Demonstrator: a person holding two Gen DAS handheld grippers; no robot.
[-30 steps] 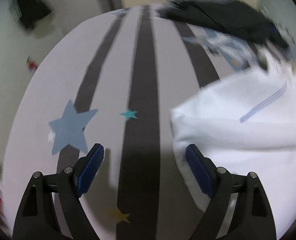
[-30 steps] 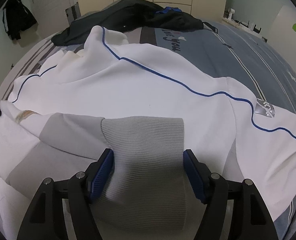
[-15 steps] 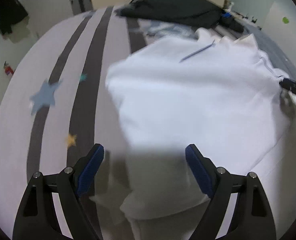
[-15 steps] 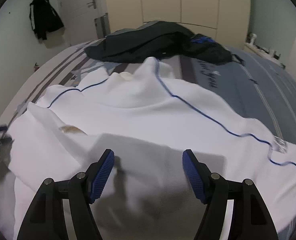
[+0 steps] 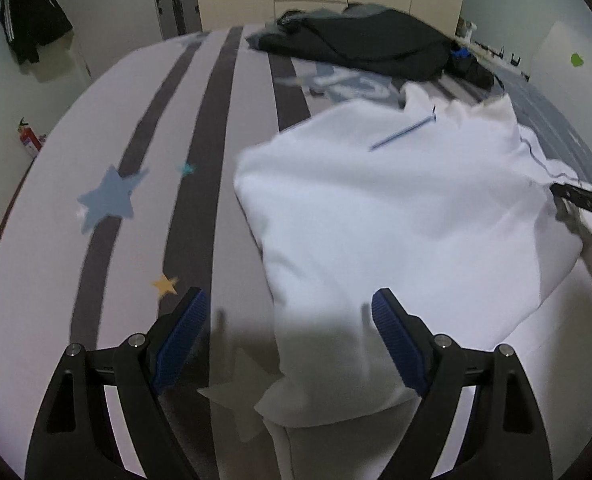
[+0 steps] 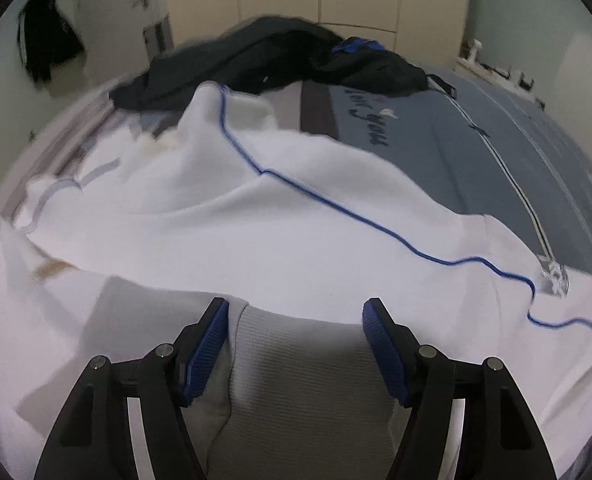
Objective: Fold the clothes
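A white garment (image 5: 396,216) with a thin blue piping line (image 6: 336,204) is spread on the bed (image 5: 216,120), toward its right side, and a dark heap of clothes (image 5: 360,44) is seen at the far edge. The left gripper (image 5: 288,320) is held above the near left edge of the garment; its 2 fingers are wide apart and nothing is pressed between them. The right gripper (image 6: 296,332) is held over the grey ribbed cuff (image 6: 304,364), which lies between its 2 separated blue pads (image 6: 206,350); whether the pads press on the cuff cannot be told. Stars are printed on the striped bed cover (image 5: 108,200).
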